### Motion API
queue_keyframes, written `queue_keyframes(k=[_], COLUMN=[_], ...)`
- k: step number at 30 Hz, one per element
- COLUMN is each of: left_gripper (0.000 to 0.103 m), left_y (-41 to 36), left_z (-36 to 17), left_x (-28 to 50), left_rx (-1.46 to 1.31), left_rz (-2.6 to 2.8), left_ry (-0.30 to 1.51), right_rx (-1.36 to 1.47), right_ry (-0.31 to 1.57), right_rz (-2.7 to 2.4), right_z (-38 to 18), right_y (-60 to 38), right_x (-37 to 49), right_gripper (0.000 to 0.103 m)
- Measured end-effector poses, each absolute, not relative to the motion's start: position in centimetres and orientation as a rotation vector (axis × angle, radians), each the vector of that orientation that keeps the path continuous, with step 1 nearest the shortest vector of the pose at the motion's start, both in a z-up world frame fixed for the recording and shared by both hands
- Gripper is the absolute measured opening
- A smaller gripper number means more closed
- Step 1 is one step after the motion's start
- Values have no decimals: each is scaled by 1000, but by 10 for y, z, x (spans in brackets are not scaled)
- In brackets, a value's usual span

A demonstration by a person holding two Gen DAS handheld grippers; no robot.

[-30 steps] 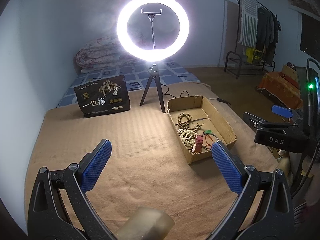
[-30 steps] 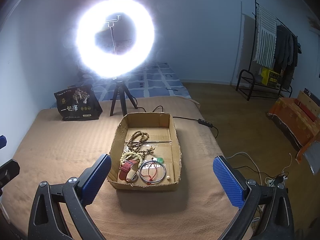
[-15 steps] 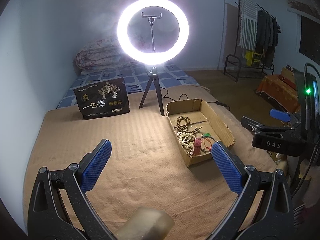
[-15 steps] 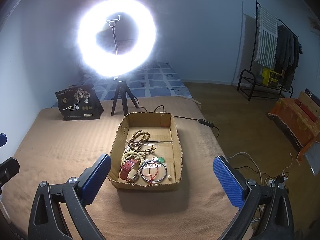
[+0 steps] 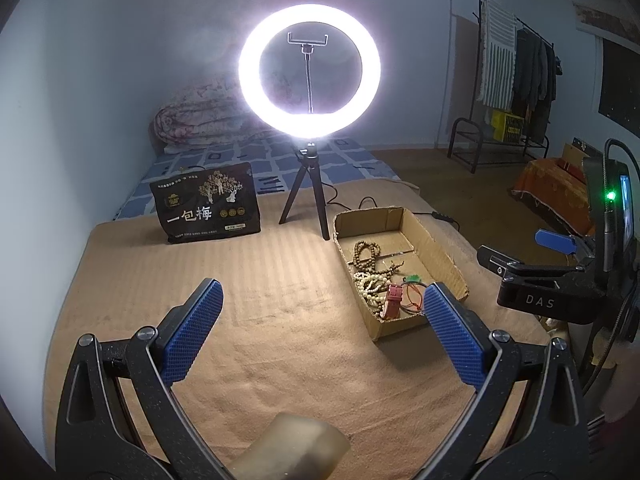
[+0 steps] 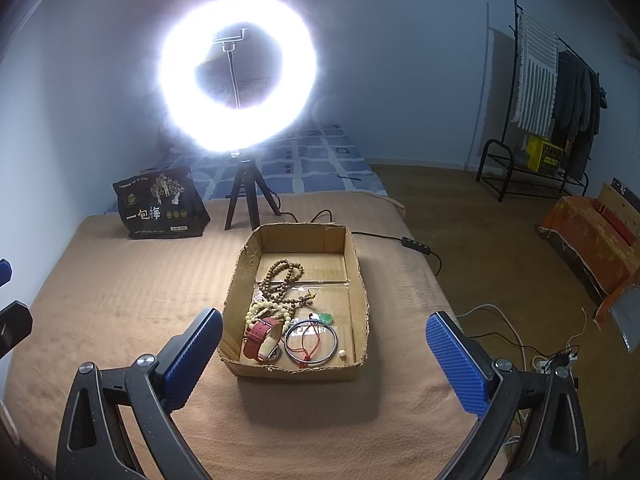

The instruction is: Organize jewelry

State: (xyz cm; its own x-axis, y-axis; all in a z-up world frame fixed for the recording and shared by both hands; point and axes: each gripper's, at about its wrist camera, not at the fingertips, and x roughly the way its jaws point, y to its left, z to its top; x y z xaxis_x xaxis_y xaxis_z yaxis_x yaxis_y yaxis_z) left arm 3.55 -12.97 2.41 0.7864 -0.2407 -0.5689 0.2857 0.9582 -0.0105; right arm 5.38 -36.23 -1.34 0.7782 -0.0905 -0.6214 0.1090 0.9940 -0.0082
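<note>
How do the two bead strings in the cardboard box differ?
The dark brown wooden bead string lies toward the box's far end; the pale cream bead string lies nearer, beside the red strap. The brown one spreads in longer loops; the cream one is bunched tighter. Both are round-beaded and lie loose and touching.

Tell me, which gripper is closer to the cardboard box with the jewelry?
Right. The right gripper faces the cardboard box head-on, just short of it. The left gripper hovers over bare blanket, with the box off to its right.

bare blanket point(image 6: 120, 304) left of box point(image 6: 362, 280), tripod point(image 6: 244, 196) behind
</note>
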Motion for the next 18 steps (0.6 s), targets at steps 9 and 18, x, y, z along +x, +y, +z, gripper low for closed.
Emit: queue_keyframes(k=[9,18], left_gripper=[102,102], left_y=[-129,-129], left_z=[24,25], left_x=[35,35], left_rx=[76,74], left_rz=[-283,-283], left_ry=[602,601], right_rx=[29,29], right_ry=[670,673], right_rz=[-106,-103], right_z=[-14,-15], right_y=[-362,-359], right_x=[54,54], right_gripper=[103,103])
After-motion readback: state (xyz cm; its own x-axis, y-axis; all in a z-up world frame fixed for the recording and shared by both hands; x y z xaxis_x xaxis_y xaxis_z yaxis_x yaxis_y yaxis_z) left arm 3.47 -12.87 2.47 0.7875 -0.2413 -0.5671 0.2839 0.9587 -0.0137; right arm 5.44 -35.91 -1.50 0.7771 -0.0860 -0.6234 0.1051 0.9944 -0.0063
